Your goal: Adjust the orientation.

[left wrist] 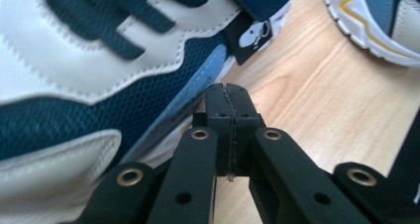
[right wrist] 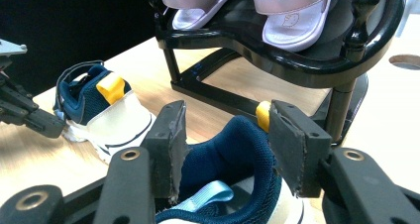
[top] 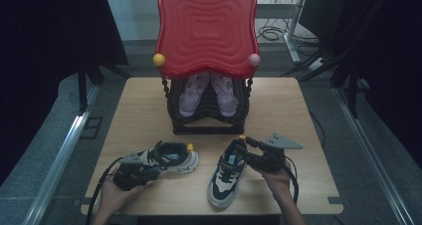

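Two navy-and-cream sneakers lie on the wooden table [top: 149, 110]. The left sneaker [top: 171, 158] lies on its side; my left gripper [top: 153, 171] rests against its near side. In the left gripper view the jaws are pressed together with nothing between them, left gripper [left wrist: 229, 102] beside the sneaker's mesh side [left wrist: 74, 85]. The right sneaker [top: 225, 177] points toward me. My right gripper [top: 239, 148] is at its heel. In the right gripper view the right gripper [right wrist: 228, 147] stands open astride the heel collar [right wrist: 233, 154], its yellow tab [right wrist: 263, 113] by one pad.
A black shoe rack [top: 209, 126] stands at the table's back middle under a red wavy tray [top: 206, 28]. Two pink sandals [top: 208, 91] sit on its shelf, sandals [right wrist: 292, 16] right ahead of the right gripper. The other sneaker [right wrist: 106, 110] and left gripper [right wrist: 25, 112] lie to its left.
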`<state>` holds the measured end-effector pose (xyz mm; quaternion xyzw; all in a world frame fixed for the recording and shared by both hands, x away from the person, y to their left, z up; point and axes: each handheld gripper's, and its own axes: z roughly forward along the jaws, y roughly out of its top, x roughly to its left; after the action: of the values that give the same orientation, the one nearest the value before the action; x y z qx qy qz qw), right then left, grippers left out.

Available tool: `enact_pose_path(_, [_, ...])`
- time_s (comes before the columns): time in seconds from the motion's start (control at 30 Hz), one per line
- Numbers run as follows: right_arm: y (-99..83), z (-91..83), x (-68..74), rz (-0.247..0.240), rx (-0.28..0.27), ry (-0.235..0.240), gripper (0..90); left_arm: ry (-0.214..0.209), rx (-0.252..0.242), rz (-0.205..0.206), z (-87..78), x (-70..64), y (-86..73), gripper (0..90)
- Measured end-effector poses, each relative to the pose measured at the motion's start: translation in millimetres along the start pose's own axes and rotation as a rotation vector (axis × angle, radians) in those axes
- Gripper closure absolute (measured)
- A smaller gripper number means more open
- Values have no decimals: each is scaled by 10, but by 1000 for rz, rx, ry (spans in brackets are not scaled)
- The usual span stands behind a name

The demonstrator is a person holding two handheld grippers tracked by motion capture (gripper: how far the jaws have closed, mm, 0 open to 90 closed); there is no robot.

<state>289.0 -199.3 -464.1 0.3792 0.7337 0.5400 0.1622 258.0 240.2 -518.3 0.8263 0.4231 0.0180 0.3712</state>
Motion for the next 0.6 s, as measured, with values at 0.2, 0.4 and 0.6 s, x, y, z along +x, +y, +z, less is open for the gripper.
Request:
enact_pose_path(0.2, [-4, 4, -2, 4, 1, -2, 494, 9, -15, -35, -41, 101, -34, 898])
enact_pose_path(0.4, [-4, 5, -7, 2, 1, -4, 493, 24, -28, -62, -68, 187, -53, 898])
enact_pose_path(0.6, [-6, 11, -8, 2, 0, -4, 493, 45, -42, -83, -89, 246, -54, 897])
